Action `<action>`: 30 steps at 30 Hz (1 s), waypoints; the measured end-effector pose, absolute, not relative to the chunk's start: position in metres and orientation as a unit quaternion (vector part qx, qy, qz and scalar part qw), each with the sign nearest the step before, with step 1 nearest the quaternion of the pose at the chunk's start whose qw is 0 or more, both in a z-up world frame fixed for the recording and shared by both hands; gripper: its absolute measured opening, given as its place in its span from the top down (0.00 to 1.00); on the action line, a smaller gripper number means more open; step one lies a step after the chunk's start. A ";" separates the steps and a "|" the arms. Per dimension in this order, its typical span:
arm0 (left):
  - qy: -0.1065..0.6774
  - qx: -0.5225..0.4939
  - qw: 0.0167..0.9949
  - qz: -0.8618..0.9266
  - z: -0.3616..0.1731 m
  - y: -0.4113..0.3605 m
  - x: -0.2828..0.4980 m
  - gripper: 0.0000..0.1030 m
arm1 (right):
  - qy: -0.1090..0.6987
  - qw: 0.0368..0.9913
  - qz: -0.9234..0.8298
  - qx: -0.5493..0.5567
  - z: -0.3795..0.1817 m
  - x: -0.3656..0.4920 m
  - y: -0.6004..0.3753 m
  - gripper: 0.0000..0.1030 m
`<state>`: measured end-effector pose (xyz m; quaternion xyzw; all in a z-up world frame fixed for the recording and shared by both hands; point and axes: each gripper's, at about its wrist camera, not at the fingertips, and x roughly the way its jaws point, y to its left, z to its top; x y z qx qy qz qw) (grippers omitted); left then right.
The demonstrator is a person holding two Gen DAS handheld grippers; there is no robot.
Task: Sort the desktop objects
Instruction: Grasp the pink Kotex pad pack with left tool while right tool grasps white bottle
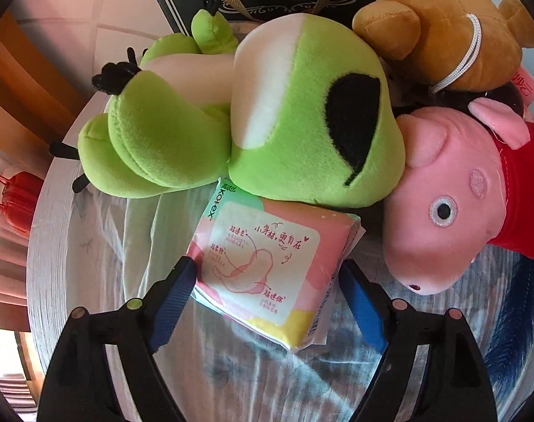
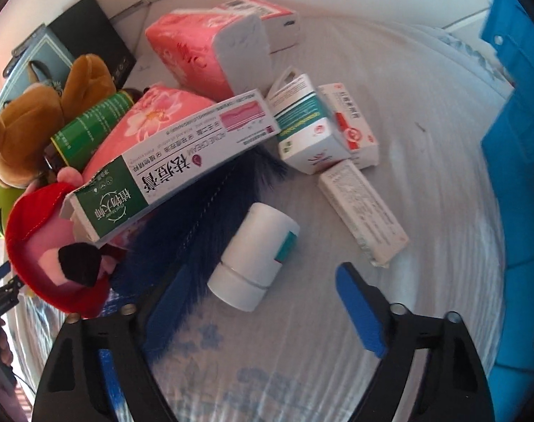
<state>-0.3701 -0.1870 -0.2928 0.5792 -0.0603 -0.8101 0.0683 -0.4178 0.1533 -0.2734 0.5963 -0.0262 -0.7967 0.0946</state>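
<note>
Kotex pad packet [image 1: 267, 267] lies flat on the cloth-covered table [image 1: 56, 246], straddled by the left gripper [image 1: 267, 274]: jaws wide, left pad at the packet's edge, right pad just clear, nothing clamped. Step looks like a pick; next move is probably to close on it. Right gripper [image 2: 256, 302] points steeply down, jaws wide and empty, white pill bottle [image 2: 254, 256] lying between the fingertips. Beyond: green frog plush [image 1: 302, 112], pink pig plush [image 1: 450, 204], acne cream box [image 2: 168, 165], medicine cartons [image 2: 309, 123].
</note>
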 end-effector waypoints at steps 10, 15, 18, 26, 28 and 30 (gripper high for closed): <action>-0.040 0.570 0.070 -0.818 -0.289 -0.195 -0.367 0.25 | 0.001 0.090 -0.799 0.595 -0.281 -0.420 0.143 0.66; -0.026 0.550 0.068 -0.832 -0.272 -0.194 -0.343 0.40 | 0.010 0.100 -0.808 0.580 -0.269 -0.403 0.145 0.66; -0.015 0.534 0.065 -0.843 -0.261 -0.193 -0.322 0.50 | 0.006 0.110 -0.814 0.570 -0.258 -0.388 0.149 0.66; 0.016 0.480 0.053 -0.876 -0.221 -0.181 -0.260 0.79 | -0.001 0.135 -0.839 0.527 -0.219 -0.340 0.153 0.66; 0.024 0.471 0.054 -0.880 -0.212 -0.177 -0.243 0.83 | -0.003 0.141 -0.845 0.516 -0.206 -0.329 0.153 0.66; 0.037 0.460 0.044 -0.886 -0.213 -0.179 -0.236 0.85 | -0.006 0.148 -0.849 0.507 -0.194 -0.312 0.155 0.66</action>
